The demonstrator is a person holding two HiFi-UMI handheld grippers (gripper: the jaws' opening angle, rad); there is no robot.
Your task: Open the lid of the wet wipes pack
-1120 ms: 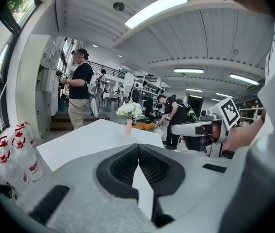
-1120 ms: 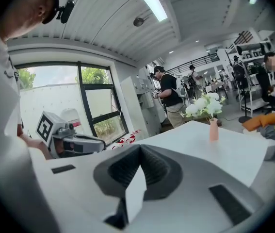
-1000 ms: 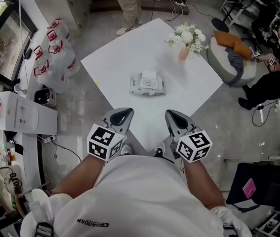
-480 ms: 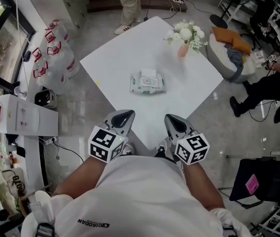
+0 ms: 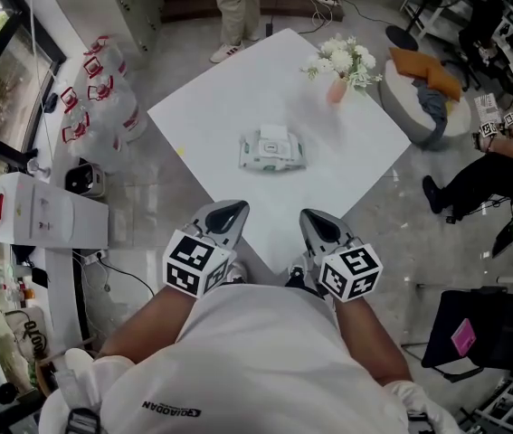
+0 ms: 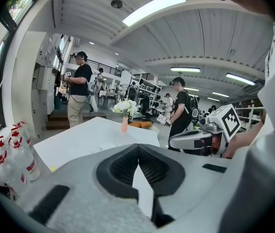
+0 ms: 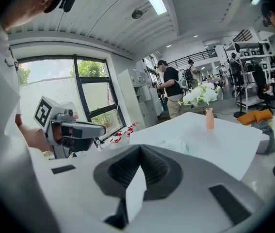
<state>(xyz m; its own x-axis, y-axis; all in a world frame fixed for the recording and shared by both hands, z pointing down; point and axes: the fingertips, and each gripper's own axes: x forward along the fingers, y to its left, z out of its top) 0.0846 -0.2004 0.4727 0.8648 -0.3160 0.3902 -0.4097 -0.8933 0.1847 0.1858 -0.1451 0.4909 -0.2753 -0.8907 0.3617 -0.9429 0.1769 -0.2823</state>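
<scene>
Nearby, a flower vase (image 5: 337,92) stands well beyond the wet wipes pack (image 5: 271,150).

A white square bench (image 5: 229,107) stands cornerwise on a pale grey marbled floor (image 5: 392,233). Off its left corner, red-labelled water bottles (image 5: 102,98) cluster beneath a dark-framed window (image 5: 3,70). Off its right corner sits a round grey pouffe (image 5: 410,120) with an orange cushion (image 5: 426,72). A white cabinet (image 5: 48,215) lines the left wall. Long strip lights (image 6: 154,6) run along the white ribbed ceiling (image 6: 215,33).
</scene>
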